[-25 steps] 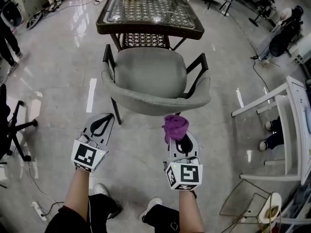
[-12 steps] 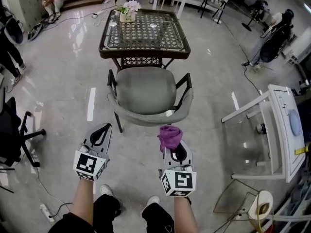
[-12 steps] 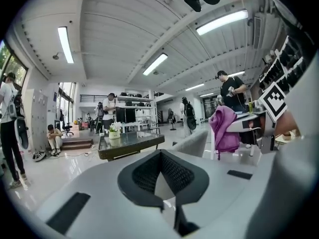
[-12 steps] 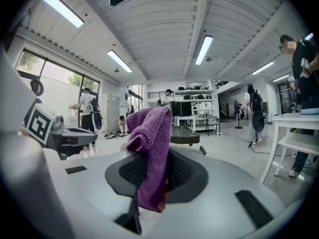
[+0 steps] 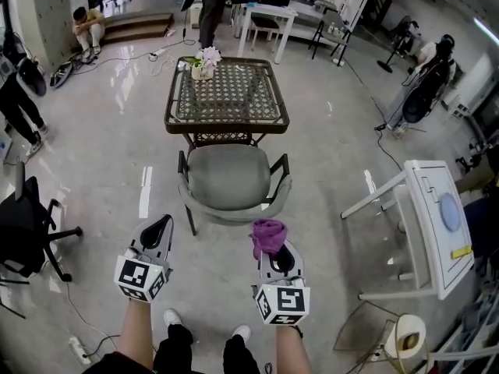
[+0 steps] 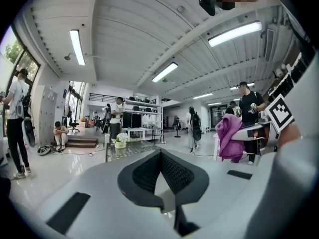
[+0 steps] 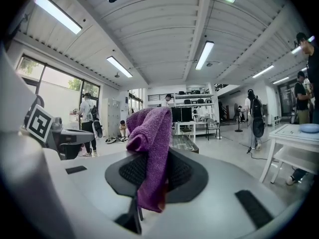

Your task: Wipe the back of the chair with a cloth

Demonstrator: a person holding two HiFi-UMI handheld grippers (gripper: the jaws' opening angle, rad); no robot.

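— Farther off than a second ago: in the head view the grey cushioned armchair with black legs (image 5: 230, 179) looks smaller and sits well apart from both grippers. Its curved back faces us, not yet wiped.
— And the cloth?
— The purple terry cloth (image 5: 268, 236) is bunched at the tip of the right gripper (image 5: 273, 248), near the chair back but clear of it. The left gripper (image 5: 156, 228) is held beside it.
— What does the left gripper view show?
— Its fingers (image 6: 174, 171) meet at the tips with nothing between them.
— And the right gripper view?
— There the fingers (image 7: 185, 172) pinch one fold of the cloth, and the rest flops over the top.
— How will it handle?
— It looks soft, light and limp, so I'd expect it to drape and drag rather than slide. The grip on one fold seems right, since it leaves the loose bulk as the wiping face.
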